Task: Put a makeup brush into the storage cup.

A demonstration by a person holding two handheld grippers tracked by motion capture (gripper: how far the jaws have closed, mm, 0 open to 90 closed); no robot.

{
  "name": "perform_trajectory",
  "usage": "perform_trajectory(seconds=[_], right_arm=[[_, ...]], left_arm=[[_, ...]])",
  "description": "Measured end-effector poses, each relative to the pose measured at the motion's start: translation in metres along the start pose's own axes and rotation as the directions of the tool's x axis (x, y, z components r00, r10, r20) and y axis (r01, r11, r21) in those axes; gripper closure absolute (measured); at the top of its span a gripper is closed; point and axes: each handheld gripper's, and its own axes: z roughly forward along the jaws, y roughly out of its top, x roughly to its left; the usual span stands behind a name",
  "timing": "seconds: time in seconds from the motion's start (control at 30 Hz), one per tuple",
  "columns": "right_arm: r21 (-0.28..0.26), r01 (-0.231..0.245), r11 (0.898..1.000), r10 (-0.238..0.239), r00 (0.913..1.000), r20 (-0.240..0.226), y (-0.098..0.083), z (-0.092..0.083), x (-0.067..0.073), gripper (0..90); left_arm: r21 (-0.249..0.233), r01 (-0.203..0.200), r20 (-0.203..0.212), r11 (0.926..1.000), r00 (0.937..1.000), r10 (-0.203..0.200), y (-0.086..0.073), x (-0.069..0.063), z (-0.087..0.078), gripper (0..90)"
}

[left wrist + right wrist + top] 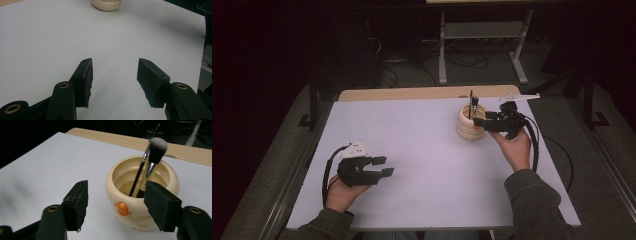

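Observation:
A cream ceramic cup [470,125] with an orange dot stands at the back right of the white table [427,160]. In the right gripper view the cup [113,185] holds a makeup brush [157,147] with pale bristles up and a thin black brush [140,175]. My right gripper [480,121] sits just right of the cup, its jaws pointing at it. Those jaws [116,192] are open, the cup lies just beyond them, and the pads touch nothing. My left gripper [385,166] hovers at the near left, open and empty [115,75], facing the far cup [106,4].
A wooden strip [412,93] runs along the table's far edge. Behind it a metal stand [482,30] and cables sit on the dark floor. A black cable [534,150] loops from my right gripper past the wrist. Bare white surface lies between the two grippers.

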Motion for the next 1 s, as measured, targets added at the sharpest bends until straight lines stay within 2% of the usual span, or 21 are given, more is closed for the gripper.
perform_trajectory(seconds=[0.13, 0.33, 0.43, 0.5, 0.57, 0.67, 0.77, 0.93, 1.0], right_arm=[[-0.001, 0.006, 1.0, -0.006, 1.0, 0.0, -0.003, -0.002, 0.004, 33.2], [-0.002, 0.006, 1.0, -0.006, 1.0, 0.0, -0.007, -0.007, 0.005, 32.0], [-0.011, 0.011, 1.0, -0.011, 0.9999, 0.006, -0.009, -0.009, 0.006, 31.6], [-0.014, 0.017, 1.0, -0.017, 0.9998, 0.008, -0.01, -0.01, 0.006, 31.3], [-0.019, 0.018, 1.0, -0.018, 0.9998, 0.006, -0.012, -0.011, 0.007, 31.0], [-0.02, 0.022, 1.0, -0.022, 0.9998, 0.003, -0.014, -0.011, 0.007, 30.7], [-0.021, 0.028, 0.999, -0.028, 0.9996, 0.001, -0.016, -0.012, 0.009, 30.3], [-0.022, 0.042, 0.999, -0.042, 0.9991, 0.001, -0.019, -0.015, 0.013, 29.6], [-0.025, 0.04, 0.999, -0.04, 0.9992, -0.002, -0.022, -0.016, 0.015, 29.6]], left_arm=[[0.003, 0.008, -0.003, 1.0, 1.0, -0.008, -0.001, 0.001, 0.0, 44.4], [0.011, -0.007, -0.01, 0.9999, 0.9999, 0.007, -0.001, 0.003, 0.0, 41.7], [0.014, 0.012, -0.012, 0.9998, 0.9999, -0.012, -0.002, 0.003, 0.001, 40.2], [0.016, 0.008, -0.013, 0.9998, 0.9999, -0.008, -0.002, 0.004, 0.001, 39.3], [0.005, 0.017, -0.011, 0.9998, 0.9998, -0.017, -0.001, 0.002, 0.001, 38.8], [0.007, 0.004, -0.014, 1.0, 0.9999, -0.004, -0.001, 0.002, 0.0, 37.7], [0.0, 0.017, -0.016, 0.9999, 0.9997, -0.017, -0.001, 0.002, 0.0, 36.4], [-0.002, -0.001, -0.024, 1.0, 0.9997, 0.001, 0.0, 0.003, -0.001, 34.5], [-0.011, 0.011, -0.026, 0.9999, 0.9996, -0.011, 0.0, 0.003, -0.002, 33.3]])
